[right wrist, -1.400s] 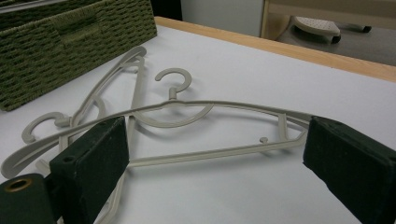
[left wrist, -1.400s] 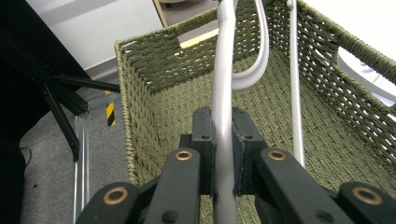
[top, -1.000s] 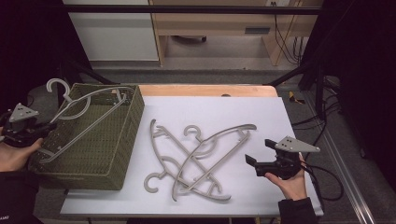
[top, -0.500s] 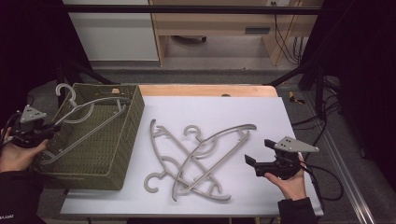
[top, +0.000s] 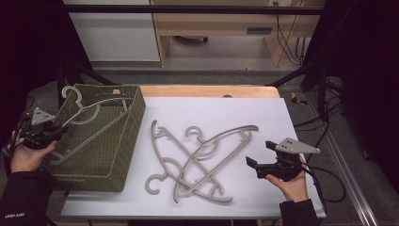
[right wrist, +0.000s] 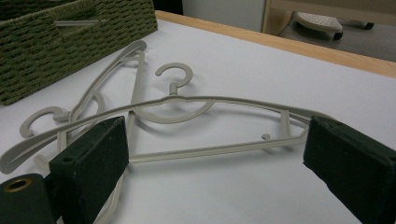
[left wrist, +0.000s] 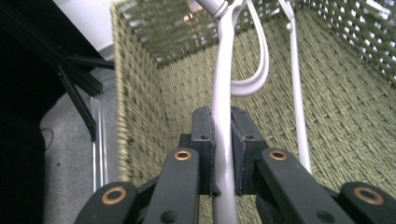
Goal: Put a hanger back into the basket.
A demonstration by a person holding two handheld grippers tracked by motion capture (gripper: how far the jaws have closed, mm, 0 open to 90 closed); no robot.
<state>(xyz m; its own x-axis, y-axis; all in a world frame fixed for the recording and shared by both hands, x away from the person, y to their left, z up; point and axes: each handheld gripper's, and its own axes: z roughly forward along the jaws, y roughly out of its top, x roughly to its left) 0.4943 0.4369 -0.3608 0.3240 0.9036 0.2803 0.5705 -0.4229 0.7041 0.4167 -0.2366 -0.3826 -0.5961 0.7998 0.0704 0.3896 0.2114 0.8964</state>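
We see a pale grey plastic hanger, thin and curved, inside the green woven basket. Its long axis slants, hook toward the far left corner. Our left gripper is clamped on its bar; the right gripper gapes wide. Since earlier, the hanger has sunk lower into the basket.

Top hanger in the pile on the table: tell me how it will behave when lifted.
The top hanger looks like thin moulded plastic, so probably light and fairly stiff. It lies crossed over the other hangers, so its hook may snag and drag them. Its smooth bar could pivot between the fingers.
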